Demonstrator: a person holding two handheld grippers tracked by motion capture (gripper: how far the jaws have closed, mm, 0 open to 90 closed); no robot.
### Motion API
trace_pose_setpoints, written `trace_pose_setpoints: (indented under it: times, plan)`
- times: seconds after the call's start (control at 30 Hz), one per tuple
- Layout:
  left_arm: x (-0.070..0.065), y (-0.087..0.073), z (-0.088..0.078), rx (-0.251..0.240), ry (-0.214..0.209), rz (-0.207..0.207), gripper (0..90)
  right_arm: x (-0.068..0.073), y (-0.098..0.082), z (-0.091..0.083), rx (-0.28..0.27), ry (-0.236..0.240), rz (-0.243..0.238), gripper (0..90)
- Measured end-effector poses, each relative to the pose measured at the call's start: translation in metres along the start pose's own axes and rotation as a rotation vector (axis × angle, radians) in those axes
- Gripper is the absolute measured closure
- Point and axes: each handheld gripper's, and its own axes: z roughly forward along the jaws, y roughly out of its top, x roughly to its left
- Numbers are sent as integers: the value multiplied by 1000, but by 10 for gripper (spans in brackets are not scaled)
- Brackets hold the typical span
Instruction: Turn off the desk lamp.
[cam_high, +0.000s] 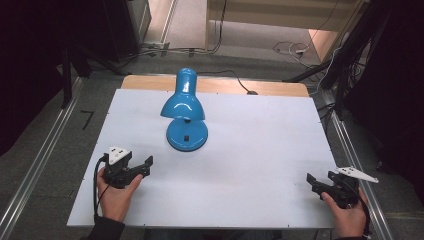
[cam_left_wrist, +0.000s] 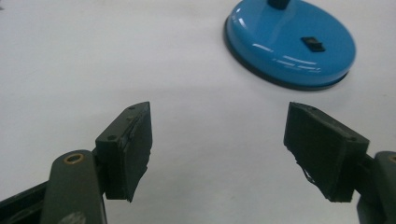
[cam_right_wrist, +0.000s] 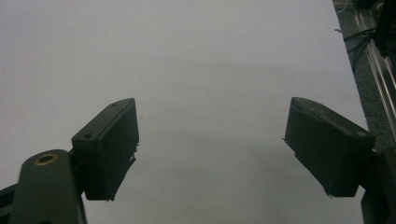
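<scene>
Blue desk lamp (cam_high: 184, 111) upright mid-counter (cam_high: 250, 165), left gripper (cam_high: 141, 167) near its round base (cam_left_wrist: 292, 44) with jaws wide and empty, right gripper (cam_high: 315, 182) well apart, likewise wide; best approached low, squarely toward base.

Blue desk lamp (cam_high: 184, 107): shade and round base (cam_left_wrist: 289, 44) showing as glossy enamelled metal, throwing back bright streaks of light; a small black switch sitting matt on the base. Tabletop (cam_high: 250, 150): looking like a smooth, matt white sheet, with a bare wooden edge (cam_high: 270, 88) showing along its far side. Left hand-held gripper (cam_left_wrist: 217, 149): matt black, pad edges looking frayed and rough. Right hand-held gripper (cam_right_wrist: 210, 149): appearing likewise matt black.
</scene>
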Motion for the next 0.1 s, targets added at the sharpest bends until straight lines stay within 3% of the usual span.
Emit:
trace_pose_setpoints:
  times: [0.1]
  plan:
    - [10, -6, -2, 12, 26, -22, 245, 0, 0, -1, -5, 1, 1, 163]
